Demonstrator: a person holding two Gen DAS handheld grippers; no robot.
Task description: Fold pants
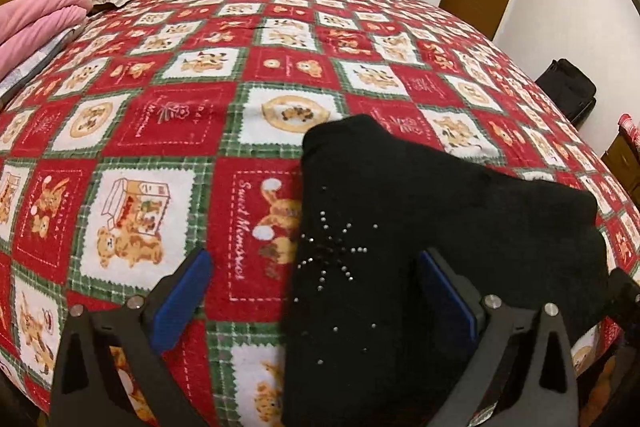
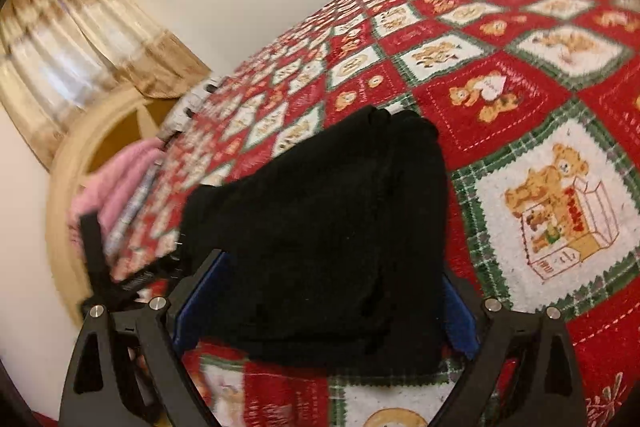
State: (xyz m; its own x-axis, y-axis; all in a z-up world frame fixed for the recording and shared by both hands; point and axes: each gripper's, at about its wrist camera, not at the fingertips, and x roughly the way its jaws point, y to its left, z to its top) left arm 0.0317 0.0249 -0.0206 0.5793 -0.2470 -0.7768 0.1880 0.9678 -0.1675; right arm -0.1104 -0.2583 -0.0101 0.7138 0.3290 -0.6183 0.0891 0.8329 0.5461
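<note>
Folded black pants (image 1: pixel 420 227) on teddy-print bedspread (image 1: pixel 160 131), long axis running near-to-far. Left gripper (image 1: pixel 316 287) wide open, straddling pants' left edge. Right gripper (image 2: pixel 332 291) also agape, nothing pinched, bundle (image 2: pixel 320 227) dead ahead btwn fingers; likely nearer.

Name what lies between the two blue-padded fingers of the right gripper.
In the right wrist view, the folded black pants lie on the bear-print bedspread between the open right gripper's fingers.
</note>
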